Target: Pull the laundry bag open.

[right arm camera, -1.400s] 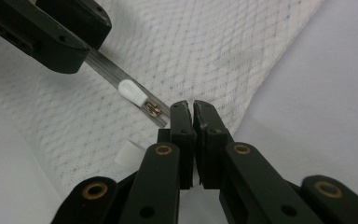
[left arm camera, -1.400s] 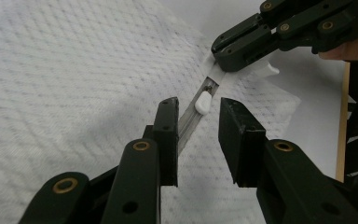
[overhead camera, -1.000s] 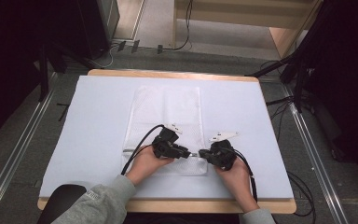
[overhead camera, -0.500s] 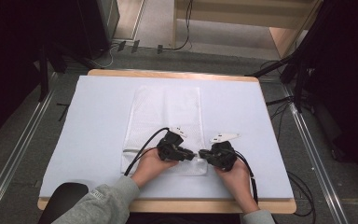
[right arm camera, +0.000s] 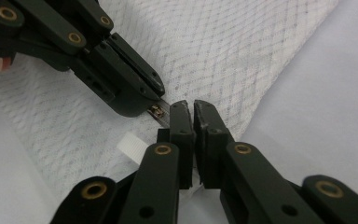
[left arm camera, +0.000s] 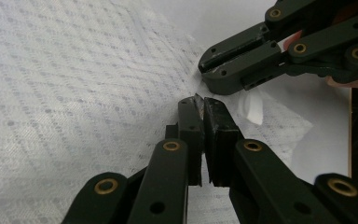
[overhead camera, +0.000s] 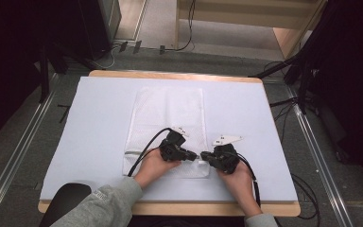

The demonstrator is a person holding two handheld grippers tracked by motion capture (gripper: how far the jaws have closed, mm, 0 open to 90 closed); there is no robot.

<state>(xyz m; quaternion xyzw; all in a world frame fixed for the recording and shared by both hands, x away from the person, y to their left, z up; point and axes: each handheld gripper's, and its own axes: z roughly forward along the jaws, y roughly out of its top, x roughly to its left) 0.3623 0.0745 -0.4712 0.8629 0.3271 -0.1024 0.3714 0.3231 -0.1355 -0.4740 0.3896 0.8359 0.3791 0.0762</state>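
From the high view, a white mesh bag (overhead camera: 166,130) lies flat in the middle of the table (overhead camera: 246,109). The left gripper (overhead camera: 192,155) and the right gripper (overhead camera: 206,156) meet tip to tip at the bag's near edge, each held in a hand.

In the left gripper view, the left gripper (left arm camera: 203,103) has its jaws pressed together on the bag (left arm camera: 65,84). The other gripper sits just beyond, jaws also shut.

In the right gripper view, the right gripper (right arm camera: 187,108) has its jaws squeezed on the bag's (right arm camera: 242,51) edge. A small metal zip pull (right arm camera: 156,111) shows by the left gripper's tip. A white tag (right arm camera: 131,146) sticks out nearby.
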